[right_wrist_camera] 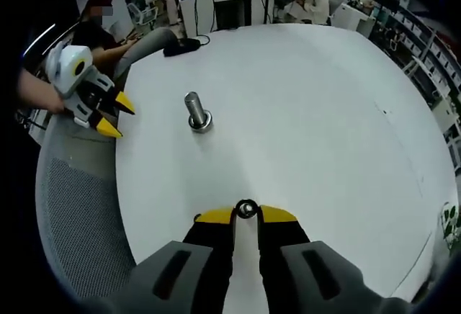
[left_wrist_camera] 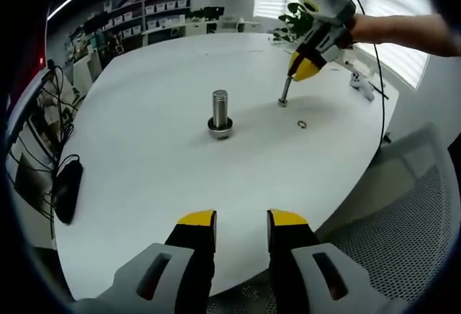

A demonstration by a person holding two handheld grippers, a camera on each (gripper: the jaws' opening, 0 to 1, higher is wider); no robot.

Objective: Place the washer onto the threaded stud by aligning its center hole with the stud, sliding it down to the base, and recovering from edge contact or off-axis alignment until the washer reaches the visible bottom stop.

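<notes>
In the left gripper view, a flat black object [left_wrist_camera: 66, 190] lies at the left edge of the round white table [left_wrist_camera: 151, 184]. My left gripper [left_wrist_camera: 241, 222] rises from the bottom centre with its yellow-tipped jaws apart, grasping nothing. The upright silver threaded stud [left_wrist_camera: 220, 112] stands on its base at frame centre. Right of it, my right gripper [left_wrist_camera: 284, 101] comes down from the upper right, tips touching the table. A small dark ring [left_wrist_camera: 302, 123] lies just lower right of those tips.

In the right gripper view, my left gripper [right_wrist_camera: 119, 118] sits at left, off the table edge over a grey mesh chair [right_wrist_camera: 75, 206]. The stud [right_wrist_camera: 196, 112] stands upper centre. At bottom centre my right gripper [right_wrist_camera: 246, 213] is clenched on the small silver washer [right_wrist_camera: 246, 209], well apart from the stud.
</notes>
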